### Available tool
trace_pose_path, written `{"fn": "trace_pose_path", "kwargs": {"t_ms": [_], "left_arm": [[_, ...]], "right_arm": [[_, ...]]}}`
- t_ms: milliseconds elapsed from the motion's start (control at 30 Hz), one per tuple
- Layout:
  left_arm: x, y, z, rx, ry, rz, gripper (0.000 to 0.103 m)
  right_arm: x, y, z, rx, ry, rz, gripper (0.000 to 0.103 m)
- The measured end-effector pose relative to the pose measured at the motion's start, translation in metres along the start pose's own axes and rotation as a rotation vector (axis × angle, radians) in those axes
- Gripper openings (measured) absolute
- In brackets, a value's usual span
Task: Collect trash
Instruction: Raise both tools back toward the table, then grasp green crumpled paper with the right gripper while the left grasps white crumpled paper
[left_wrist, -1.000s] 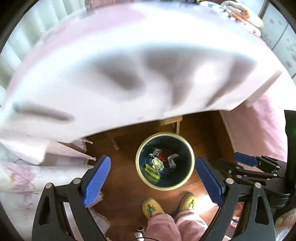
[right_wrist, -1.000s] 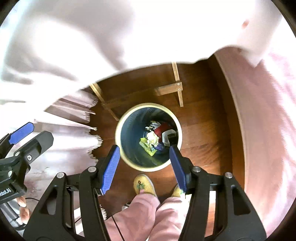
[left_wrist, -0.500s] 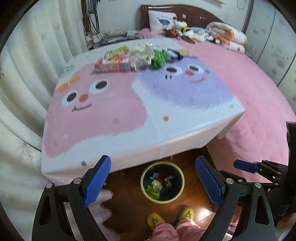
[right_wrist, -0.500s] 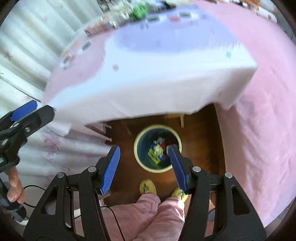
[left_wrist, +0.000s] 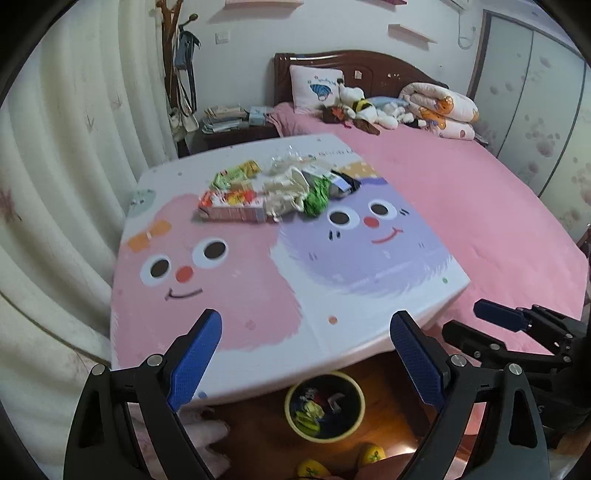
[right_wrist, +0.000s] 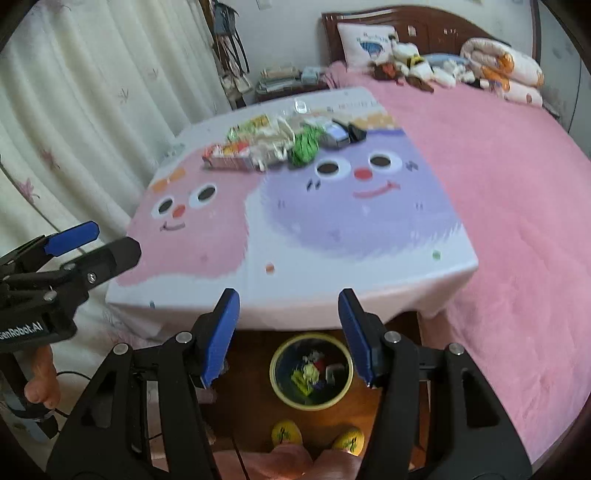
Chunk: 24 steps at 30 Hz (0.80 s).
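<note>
A heap of wrappers, cartons and crumpled paper lies at the far side of a low table covered with a cartoon-face cloth. Below the table's near edge a yellow-rimmed bin on the wooden floor holds several pieces of trash. My left gripper hangs open and empty over the near table edge. Just as high, my right gripper is open with nothing between its blue pads. Each gripper shows at the other view's side.
A bed with a pink cover flanks the table on the right, with pillows and soft toys at its head. White curtains hang on the left. The person's yellow slippers stand just before the bin. A nightstand with books is behind the table.
Both grippers have risen from under the table edge, close above the bin, to well above the tabletop; the trash heap and the bed have come into view. The jaws stayed open.
</note>
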<state>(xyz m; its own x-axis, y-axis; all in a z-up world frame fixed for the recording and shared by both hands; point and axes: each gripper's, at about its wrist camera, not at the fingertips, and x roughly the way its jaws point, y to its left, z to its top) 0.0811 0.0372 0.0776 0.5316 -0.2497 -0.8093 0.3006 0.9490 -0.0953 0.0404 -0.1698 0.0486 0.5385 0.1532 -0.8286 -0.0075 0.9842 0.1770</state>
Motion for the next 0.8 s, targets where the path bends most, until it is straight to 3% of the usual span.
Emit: {"fn": "trace_pose_path", "kwargs": {"t_ms": [200,367,600,800], "left_arm": [[0.005,0.014,0.027,-0.038,-0.027,0.016,0.094],[0.036,0.02,0.051,-0.066,-0.014,0.051,0.094],[0.107,0.018,0.095,-0.13,0.022,0.133,0.094],[0.177,0.021,0.14,-0.244,0.087,0.191,0.094]], "right_arm": [[0.004,0.005,0.032,0.007,-0.015,0.01,0.053],[0.033,-0.005,0.073,0.005,-0.003,0.047,0.053],[0.11,-0.027,0.142,-0.066,0.034,0.12,0.053],[0.199,-0.048,0.196,-0.122,0.144,0.194,0.053]]}}
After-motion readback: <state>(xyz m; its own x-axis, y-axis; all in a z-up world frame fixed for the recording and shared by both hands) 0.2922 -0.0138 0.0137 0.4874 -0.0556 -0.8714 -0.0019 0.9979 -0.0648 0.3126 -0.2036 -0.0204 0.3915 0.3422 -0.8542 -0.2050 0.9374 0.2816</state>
